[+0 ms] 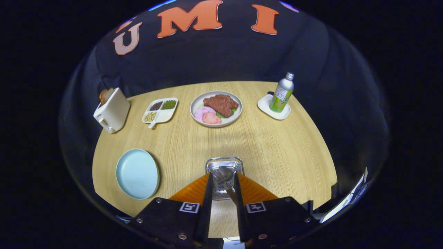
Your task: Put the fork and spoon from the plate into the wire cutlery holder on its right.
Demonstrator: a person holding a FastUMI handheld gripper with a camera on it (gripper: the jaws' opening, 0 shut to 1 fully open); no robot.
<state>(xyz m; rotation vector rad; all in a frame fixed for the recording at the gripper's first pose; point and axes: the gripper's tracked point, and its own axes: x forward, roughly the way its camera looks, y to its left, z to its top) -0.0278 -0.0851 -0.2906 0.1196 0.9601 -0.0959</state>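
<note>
While I hold my gripper [223, 183] over the near edge of the wooden table [277, 148], its two fingers [207, 193] are drawn close together with a spoon [223, 174] pinched between them, bowl end forward and the handle running back toward me. Both fingers look pressed against the handle, though the contact itself is partly hidden. Directly under the spoon's bowl and just ahead of the fingertips sits the metal cutlery holder [224, 164], its rim showing past the tips and its perforated floor visible in the gap between them. To the left of the fingers, close by, lies a pale blue plate [137, 174]. Well beyond the holder is a plate of meat [216, 108]; left of that a divided tray of beans [160, 110] and a white toaster [112, 110], and to the right a bottle [283, 92] standing on a small white dish [273, 108].
</note>
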